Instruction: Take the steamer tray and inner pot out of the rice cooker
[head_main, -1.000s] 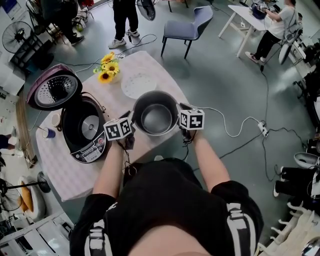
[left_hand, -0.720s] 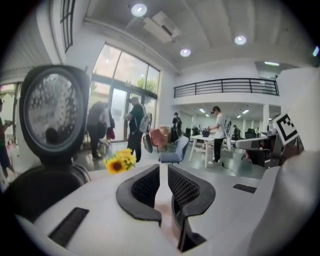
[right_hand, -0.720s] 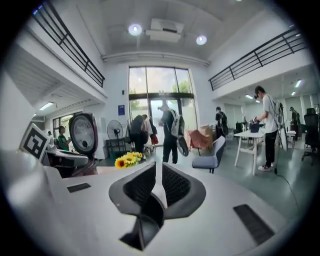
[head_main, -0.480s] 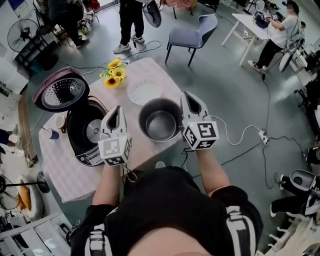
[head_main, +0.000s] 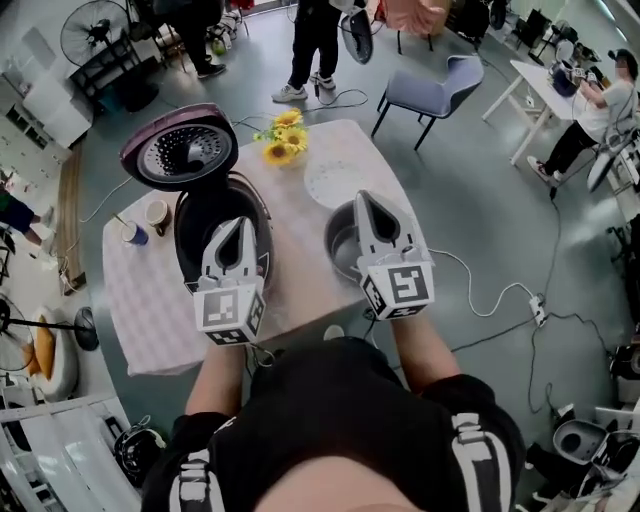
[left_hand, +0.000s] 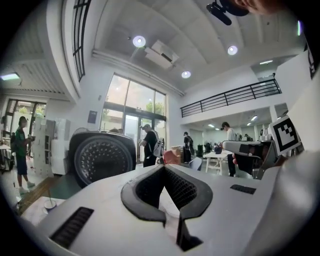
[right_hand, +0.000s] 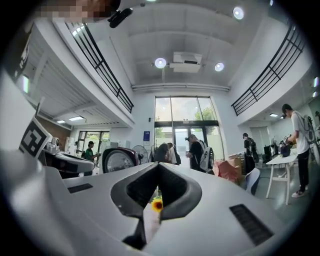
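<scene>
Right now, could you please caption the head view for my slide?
Left gripper and right gripper hover shut and empty; inner pot and steamer tray sit beside the open rice cooker.

Grey floor (head_main: 500, 200), blue chair (head_main: 437, 88), tall windows (right_hand: 185, 117)

inner pot (head_main: 340, 245) — half behind right gripper (head_main: 363, 200), rice cooker (head_main: 203, 215) partly hidden

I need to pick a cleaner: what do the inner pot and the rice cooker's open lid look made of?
Inner pot: likely metal, dull grey with soft sheen. Lid: glossy purple rim, probably plastic; perforated inner face looks metallic.
</scene>
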